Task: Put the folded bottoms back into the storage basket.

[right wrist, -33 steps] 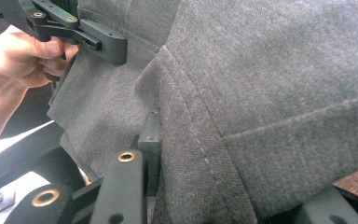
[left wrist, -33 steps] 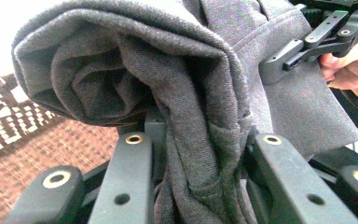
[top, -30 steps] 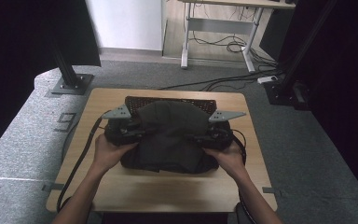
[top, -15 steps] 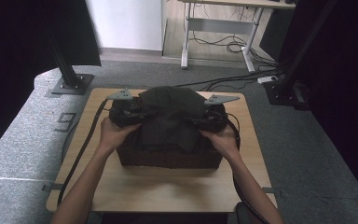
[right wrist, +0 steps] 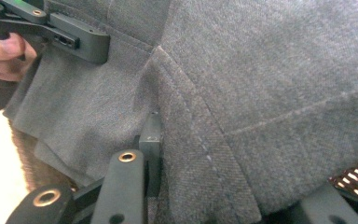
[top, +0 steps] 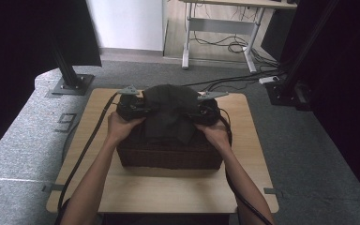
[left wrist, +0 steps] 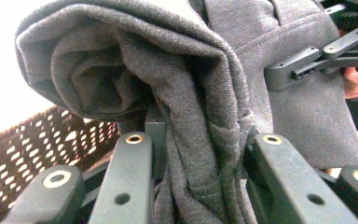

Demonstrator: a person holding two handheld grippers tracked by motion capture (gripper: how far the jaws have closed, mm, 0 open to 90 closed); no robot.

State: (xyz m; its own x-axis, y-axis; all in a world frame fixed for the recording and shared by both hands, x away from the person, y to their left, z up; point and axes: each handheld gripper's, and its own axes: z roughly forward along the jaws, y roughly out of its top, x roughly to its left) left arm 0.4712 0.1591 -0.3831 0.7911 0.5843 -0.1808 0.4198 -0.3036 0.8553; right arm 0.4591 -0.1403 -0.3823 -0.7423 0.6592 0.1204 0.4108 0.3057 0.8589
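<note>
A dark grey folded garment [top: 168, 110] hangs between both grippers over the far half of a brown woven basket [top: 168, 157]. My left gripper [top: 138, 108] is shut on the garment's left side, my right gripper [top: 201, 112] on its right side. In the left gripper view the bunched cloth [left wrist: 205, 93] is pinched between the jaws of the left gripper [left wrist: 200, 154], with the right gripper [left wrist: 317, 60] beyond. In the right gripper view the cloth [right wrist: 261, 84] drapes over the right gripper [right wrist: 214, 186] and hides one of its jaws. The left gripper [right wrist: 51, 32] shows at the upper left.
The basket stands in the middle of a small wooden table [top: 168, 197], and its woven wall [left wrist: 37, 144] shows below the cloth. Black cables trail from both grippers past the table's sides. Grey carpet, black stands and a desk frame surround the table.
Both hands have carried the garment away from the person, toward the basket's far side, and a little lower. The basket's near wall is now uncovered. Both grips are unchanged.
</note>
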